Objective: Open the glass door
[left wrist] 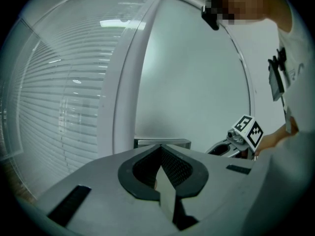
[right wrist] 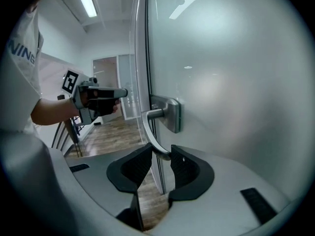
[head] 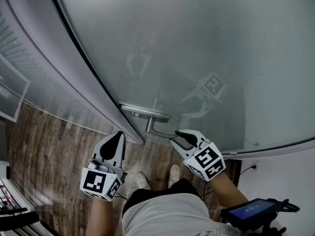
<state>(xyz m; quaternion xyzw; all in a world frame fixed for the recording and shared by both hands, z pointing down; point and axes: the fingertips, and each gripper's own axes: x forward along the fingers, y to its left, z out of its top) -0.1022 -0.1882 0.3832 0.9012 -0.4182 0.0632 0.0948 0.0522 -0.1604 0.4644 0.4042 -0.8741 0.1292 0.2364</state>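
A frosted glass door [head: 197, 43] fills most of the head view, with a metal lever handle [head: 160, 132] on a plate [head: 145, 113] near its left edge. My right gripper [head: 176, 135] has its jaws closed round the free end of the handle [right wrist: 147, 127], whose tip sits between the black pads [right wrist: 184, 168] and touches both. My left gripper [head: 117, 137] hangs shut and holds nothing, left of the handle and just before the door frame. In the left gripper view its pads [left wrist: 170, 168] meet, and the door [left wrist: 197, 82] lies ahead.
A grey door frame [head: 74, 68] runs along the door's left edge, with a blinds-covered glass panel [head: 10, 87] beyond it. Wood flooring [head: 49, 146] lies below, where my shoes [head: 142, 181] stand. A small screen device [head: 251, 211] sits at the lower right.
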